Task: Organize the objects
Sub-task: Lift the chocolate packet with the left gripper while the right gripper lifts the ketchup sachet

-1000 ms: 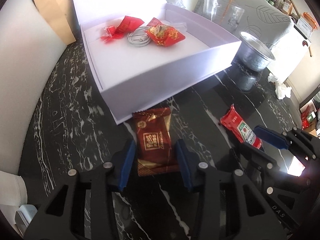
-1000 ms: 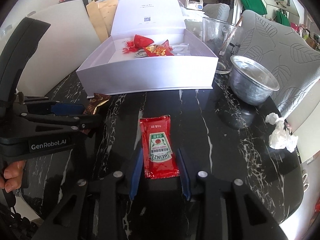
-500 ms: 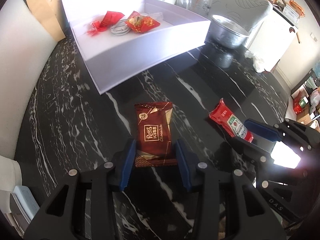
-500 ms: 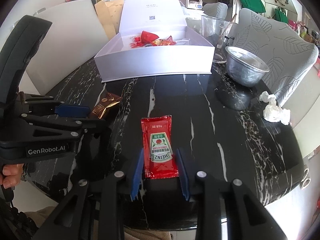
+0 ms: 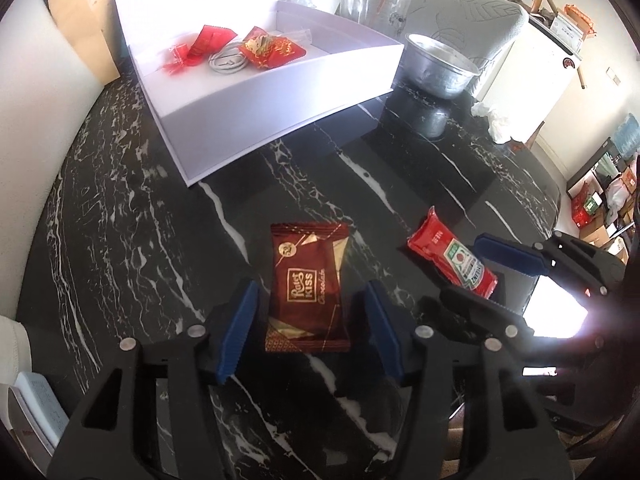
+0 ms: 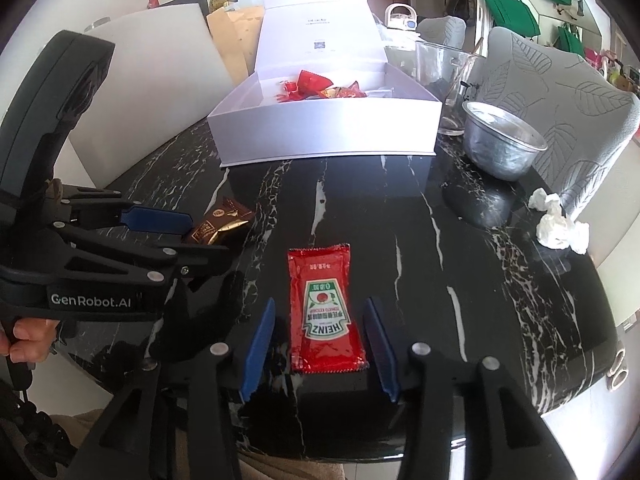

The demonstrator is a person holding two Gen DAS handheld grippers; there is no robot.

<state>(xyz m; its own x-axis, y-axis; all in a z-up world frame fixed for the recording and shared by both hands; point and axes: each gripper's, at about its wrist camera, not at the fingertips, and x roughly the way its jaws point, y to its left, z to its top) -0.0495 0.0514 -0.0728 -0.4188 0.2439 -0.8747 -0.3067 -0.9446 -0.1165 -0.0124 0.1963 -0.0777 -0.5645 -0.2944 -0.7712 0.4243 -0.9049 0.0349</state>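
- I'm holding both claws low over the black marble table (image 6: pixel 500 280), well short of the white box (image 6: pixel 320 136), which I'm using as landmark.
- Left gripper (image 5: pixel 308 320): jaws are opening, sitting about mid-width. The chocolate packet (image 5: pixel 308 284) is lying flat between the pads with a gap on each side, so I'm not gripping it.
- Right gripper (image 6: pixel 316 336): jaws are opening too. The ketchup sachet (image 6: pixel 324 308) is lying flat between the pads, clear on both sides.
- Both packets are sitting on the table on the near side of the white box, well apart from it; the ketchup sachet is lying to the right of the chocolate packet.
- Progress, judging by layout: partly done. The white box, lid standing open at the back, is already holding red candy wrappers (image 5: pixel 208 40), a red-and-gold packet (image 5: pixel 272 50) and a coiled white cable (image 5: pixel 226 64), all bunched toward its far end.
- Remaining, I'm guessing: both of these packets are not in the box yet, and I'm reading it as their destination.
- Other containers, right of the white box: a metal bowl (image 6: pixel 500 144), and just behind it a clear glass jug (image 6: pixel 444 80). I can't tell what either is holding.
- Crumpled tissue (image 6: pixel 558 224) is lying right of the metal bowl; unclear whether it's part of the job.
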